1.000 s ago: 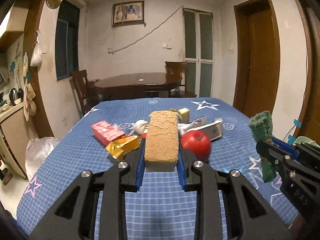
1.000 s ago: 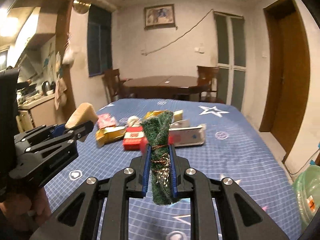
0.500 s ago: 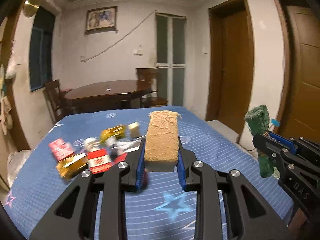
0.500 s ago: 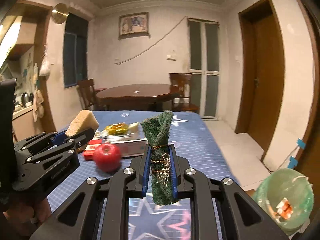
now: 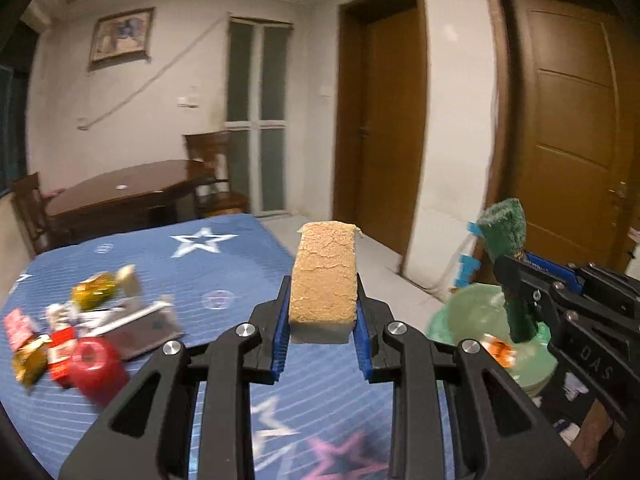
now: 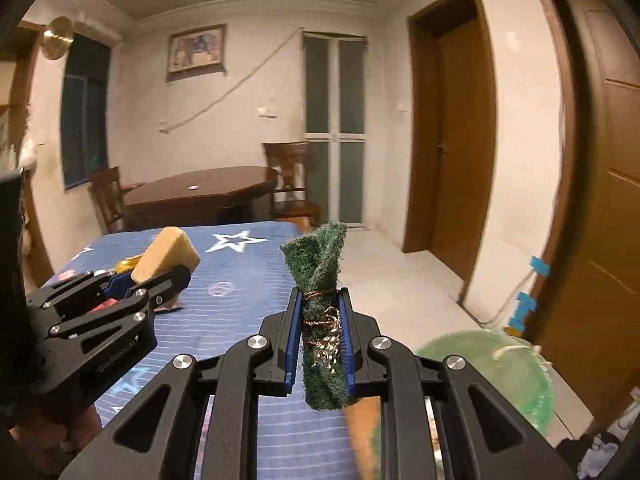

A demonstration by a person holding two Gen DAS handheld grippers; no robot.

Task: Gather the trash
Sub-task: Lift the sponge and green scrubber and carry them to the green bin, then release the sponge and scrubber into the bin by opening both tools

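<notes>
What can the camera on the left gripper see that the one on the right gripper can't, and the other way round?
Only the left wrist view shows the litter on the blue star cloth: a red apple, gold wrappers and red packets.

Only the right wrist view shows the dark window and the round gold disc on the wall.

Both show the left gripper shut on a tan sponge, the right gripper shut on a rolled green scouring pad, and the green-lined bin on the floor.
</notes>
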